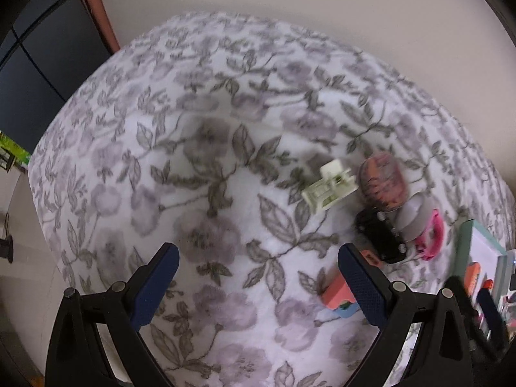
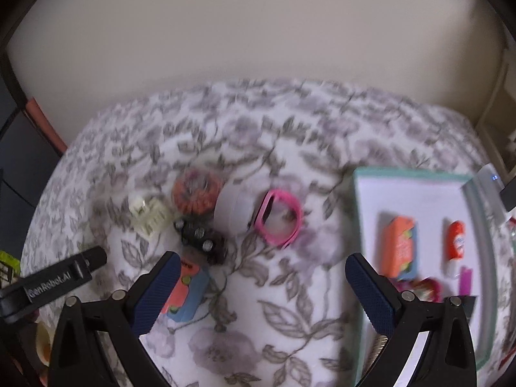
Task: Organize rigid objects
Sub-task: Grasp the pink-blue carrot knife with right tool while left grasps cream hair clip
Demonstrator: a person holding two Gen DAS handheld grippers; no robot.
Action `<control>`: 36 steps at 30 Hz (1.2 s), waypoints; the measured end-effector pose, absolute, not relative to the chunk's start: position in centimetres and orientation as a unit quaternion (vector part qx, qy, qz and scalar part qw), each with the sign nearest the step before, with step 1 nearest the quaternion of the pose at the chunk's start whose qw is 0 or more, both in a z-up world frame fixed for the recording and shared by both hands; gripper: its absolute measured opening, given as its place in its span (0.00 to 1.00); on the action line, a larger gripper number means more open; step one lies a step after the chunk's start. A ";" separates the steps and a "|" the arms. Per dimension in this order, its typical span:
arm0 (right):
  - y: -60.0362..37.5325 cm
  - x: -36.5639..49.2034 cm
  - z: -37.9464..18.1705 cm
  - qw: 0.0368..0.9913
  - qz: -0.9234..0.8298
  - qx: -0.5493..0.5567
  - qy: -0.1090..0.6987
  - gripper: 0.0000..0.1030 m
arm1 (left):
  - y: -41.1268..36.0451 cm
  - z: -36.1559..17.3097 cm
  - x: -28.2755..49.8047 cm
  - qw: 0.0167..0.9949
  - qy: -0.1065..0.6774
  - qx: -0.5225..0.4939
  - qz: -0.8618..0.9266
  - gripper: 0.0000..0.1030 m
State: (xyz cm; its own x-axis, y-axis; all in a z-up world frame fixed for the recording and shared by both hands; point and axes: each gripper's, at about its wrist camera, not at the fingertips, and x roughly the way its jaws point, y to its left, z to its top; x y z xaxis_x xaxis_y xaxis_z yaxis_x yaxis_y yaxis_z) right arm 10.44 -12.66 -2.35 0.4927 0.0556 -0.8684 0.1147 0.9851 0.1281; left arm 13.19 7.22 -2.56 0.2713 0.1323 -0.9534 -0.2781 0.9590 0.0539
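On a floral cloth lie a cream plastic part (image 1: 329, 184) (image 2: 149, 214), an orange patterned round thing (image 1: 383, 180) (image 2: 196, 193), a black toy car (image 1: 383, 237) (image 2: 201, 237), a white round jar (image 2: 233, 208), a pink band (image 2: 279, 221) (image 1: 430, 235) and an orange-blue box (image 2: 185, 290) (image 1: 340, 293). My left gripper (image 1: 258, 283) is open and empty, left of the cluster. My right gripper (image 2: 262, 293) is open and empty, in front of the pink band. The left gripper's finger (image 2: 64, 274) shows at the left of the right wrist view.
A shallow teal-rimmed tray (image 2: 409, 172) at the right holds an orange box (image 2: 400, 248), a red-white tube (image 2: 456, 243) and other small items. A beige wall stands behind the table. Dark cabinets (image 1: 38, 64) are at the left.
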 end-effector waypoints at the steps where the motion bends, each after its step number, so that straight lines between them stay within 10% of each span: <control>1: -12.2 10.6 -3.2 0.854 -0.013 0.086 0.513 1.00 | 7.4 -2.8 13.3 0.791 0.594 -0.062 0.132 0.96; 36: -5.0 12.6 -10.1 0.826 0.011 0.004 0.563 0.97 | 10.8 -4.2 14.7 0.789 0.590 -0.102 0.137 0.96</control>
